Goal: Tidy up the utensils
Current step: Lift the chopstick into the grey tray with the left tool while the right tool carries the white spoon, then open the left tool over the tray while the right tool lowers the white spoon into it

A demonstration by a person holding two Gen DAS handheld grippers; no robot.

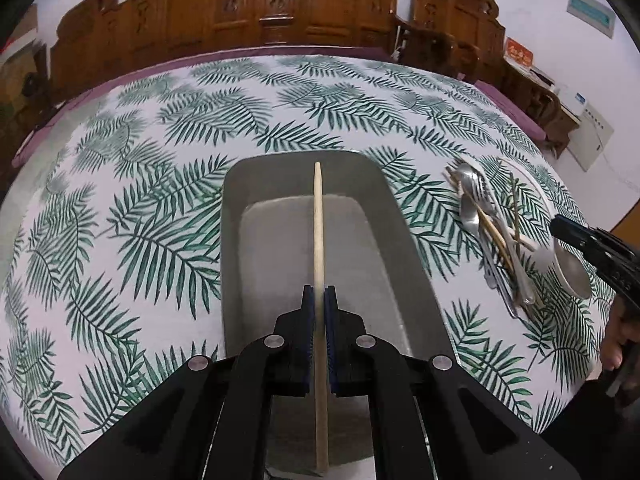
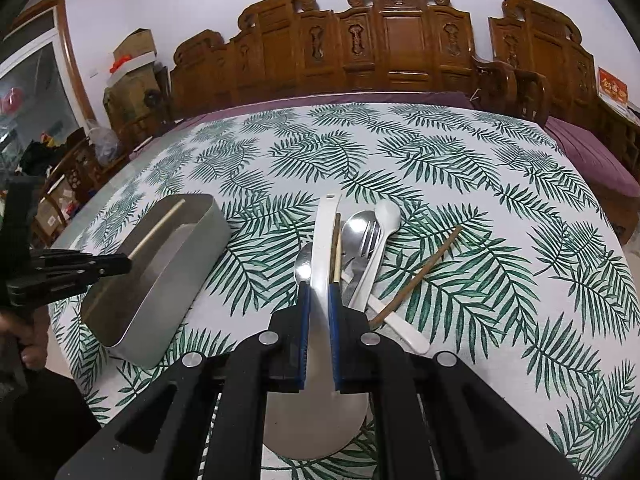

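Left hand-held gripper (image 1: 319, 300) pinches a chopstick (image 1: 319, 232) over the box (image 1: 232, 216), right hand-held gripper (image 2: 318, 296) pinches a white ladle (image 2: 326, 240); long chopstick may hit the box wall & tip out, I think.

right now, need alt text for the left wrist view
The left gripper is shut on a pale wooden chopstick above an empty grey metal tray on a leaf-print tablecloth. To the right lies a pile of utensils.

Both wrist cams look steeply down, close over table; both catch gray tray (image 1: 236, 208) (image 2: 160, 308)
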